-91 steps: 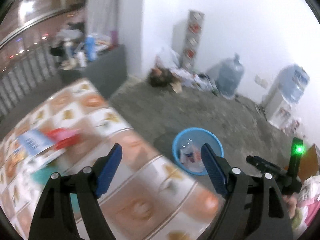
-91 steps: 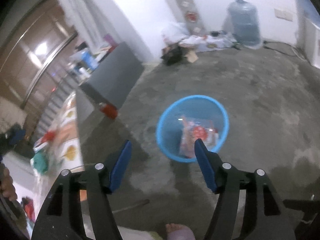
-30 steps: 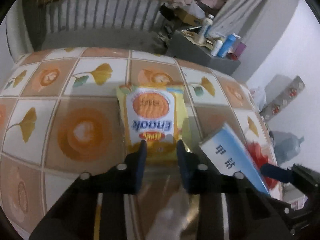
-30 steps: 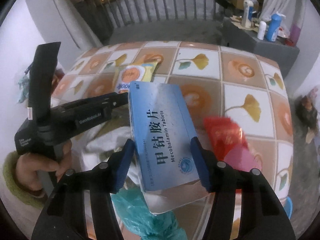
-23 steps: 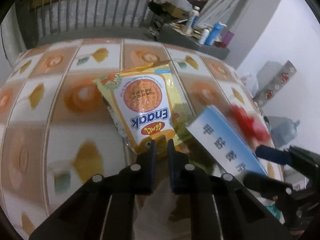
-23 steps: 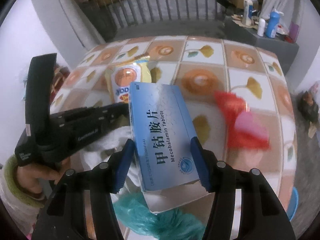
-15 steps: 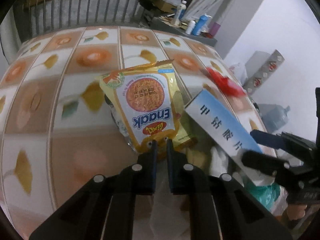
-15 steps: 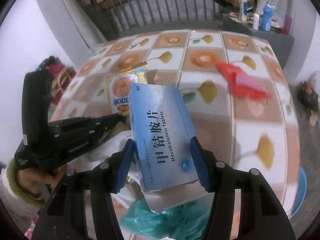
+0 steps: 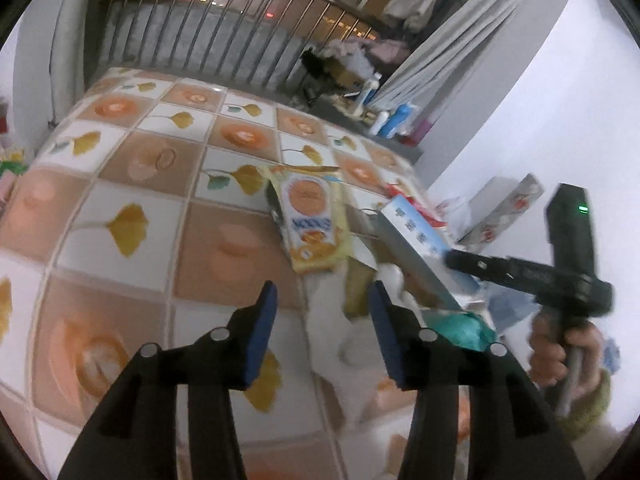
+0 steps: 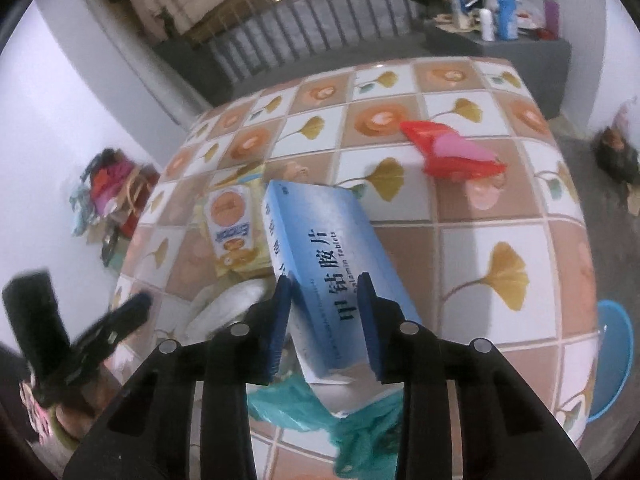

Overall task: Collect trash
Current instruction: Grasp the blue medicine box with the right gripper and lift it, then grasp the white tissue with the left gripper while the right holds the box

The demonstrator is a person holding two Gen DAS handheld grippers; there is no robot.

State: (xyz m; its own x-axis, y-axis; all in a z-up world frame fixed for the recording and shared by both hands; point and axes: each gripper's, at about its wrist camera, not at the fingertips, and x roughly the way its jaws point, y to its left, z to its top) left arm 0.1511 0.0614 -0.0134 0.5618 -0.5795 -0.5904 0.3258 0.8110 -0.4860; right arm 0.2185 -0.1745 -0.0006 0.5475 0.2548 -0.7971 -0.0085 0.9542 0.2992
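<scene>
The right gripper (image 10: 324, 304) clamps a blue-and-white cardboard tablet box (image 10: 328, 240), tilted above the glossy tiled table (image 10: 480, 240). The left gripper (image 9: 322, 312) hangs spread wide, holding nothing, near a flat yellow snack packet (image 9: 310, 220) lying beside crumpled white tissue (image 9: 332, 304) and teal plastic (image 10: 360, 420).

A blue-and-white tablet box (image 10: 320, 248), tilted and lifted off the tiled bench (image 10: 500, 216), sits beside a flat yellow snack packet (image 10: 234, 232), with crumpled white tissue (image 10: 224, 308) and a teal bag (image 10: 352, 428) below it and a red wrapper (image 10: 452, 152) well apart
</scene>
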